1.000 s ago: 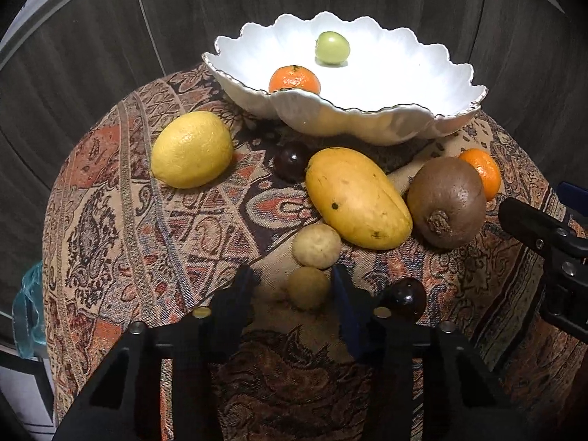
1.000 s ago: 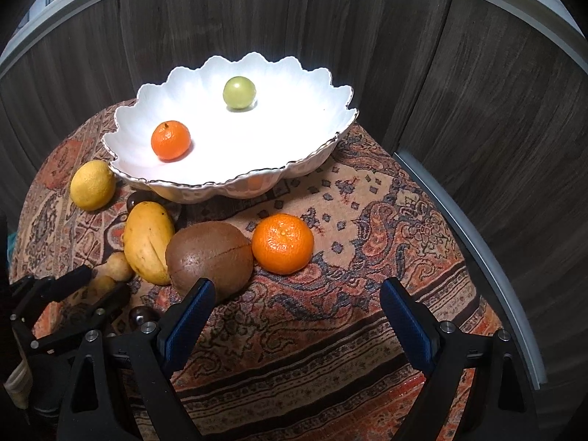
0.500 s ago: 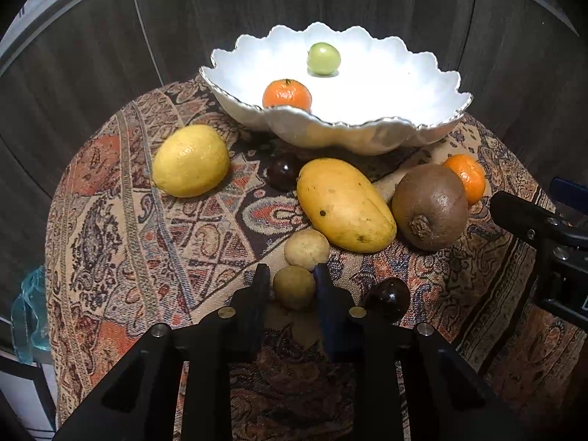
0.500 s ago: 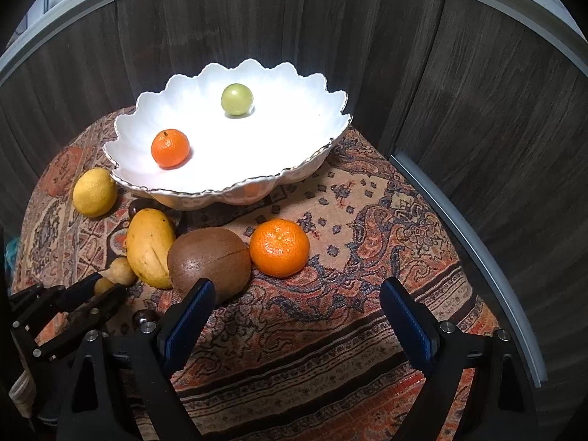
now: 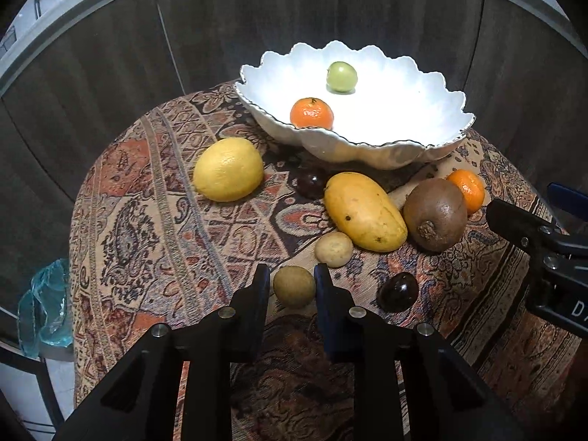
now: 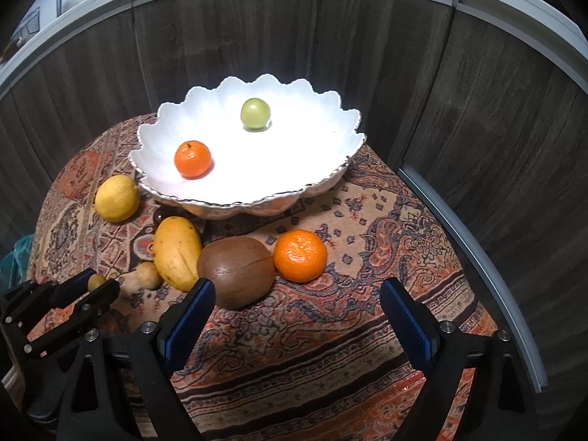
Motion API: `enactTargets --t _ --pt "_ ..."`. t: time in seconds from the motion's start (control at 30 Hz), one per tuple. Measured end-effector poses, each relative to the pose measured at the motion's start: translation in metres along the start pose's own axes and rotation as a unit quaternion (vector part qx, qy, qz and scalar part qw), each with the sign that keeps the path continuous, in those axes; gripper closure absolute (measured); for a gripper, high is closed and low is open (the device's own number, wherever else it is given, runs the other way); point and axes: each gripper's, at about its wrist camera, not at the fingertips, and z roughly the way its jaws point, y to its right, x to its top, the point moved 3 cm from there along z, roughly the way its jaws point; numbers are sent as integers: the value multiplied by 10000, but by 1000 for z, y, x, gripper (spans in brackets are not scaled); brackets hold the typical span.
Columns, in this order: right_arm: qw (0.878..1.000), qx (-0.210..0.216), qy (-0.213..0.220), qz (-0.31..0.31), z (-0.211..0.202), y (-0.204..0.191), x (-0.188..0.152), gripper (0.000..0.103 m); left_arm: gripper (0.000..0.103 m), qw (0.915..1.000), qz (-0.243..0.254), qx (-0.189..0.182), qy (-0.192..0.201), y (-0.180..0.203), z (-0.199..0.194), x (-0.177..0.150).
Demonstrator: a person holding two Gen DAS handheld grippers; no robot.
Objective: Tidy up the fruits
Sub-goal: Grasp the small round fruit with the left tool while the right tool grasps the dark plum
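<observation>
We had the left claw (image 5: 294, 286) clamped on a small, round, tan-skinned fruit (image 5: 294, 286), its two black fingers pressing either side, because that fruit lay nearest and was small enough for a narrow grip. Whether it had left the patterned woven tablecloth (image 5: 147, 220) we could not tell; the fruit hid its own underside.

Beyond the claw stood the white scalloped ceramic bowl (image 5: 452, 110), which we judged to be the goal, since a small orange mandarin (image 5: 311, 113) and a pale green round fruit (image 5: 341, 76) already sat in it. Between claw and bowl lay a second tan fruit (image 5: 333, 249), a yellow mango (image 5: 364, 211) and a brown rough-skinned fruit (image 5: 435, 214); up to the left lay a large yellow lemon (image 5: 228, 169), and just to the right a dark glossy plum-like fruit (image 5: 398, 291).

Our right claw (image 6: 297, 319) hung wide and empty, the brown fruit and a loose orange mandarin (image 6: 300, 255) just ahead of it, ready, we supposed, for a bigger piece.

Another dark fruit (image 5: 310, 183) sat half in the bowl's shadow, hard to identify. In the right wrist view the left claw covered most of the held fruit.
</observation>
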Motion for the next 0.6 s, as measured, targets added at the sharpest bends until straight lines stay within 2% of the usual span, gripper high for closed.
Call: enactTargets --t 0.33,0.6 --pt "9992 327 -108 -187 2 -28 -9 11 78 9997 -137 182 -14 -20 -3 -14" --pt "9970 518 -442 -355 18 -53 -23 14 78 9995 -248 175 -36 -34 1 -22"
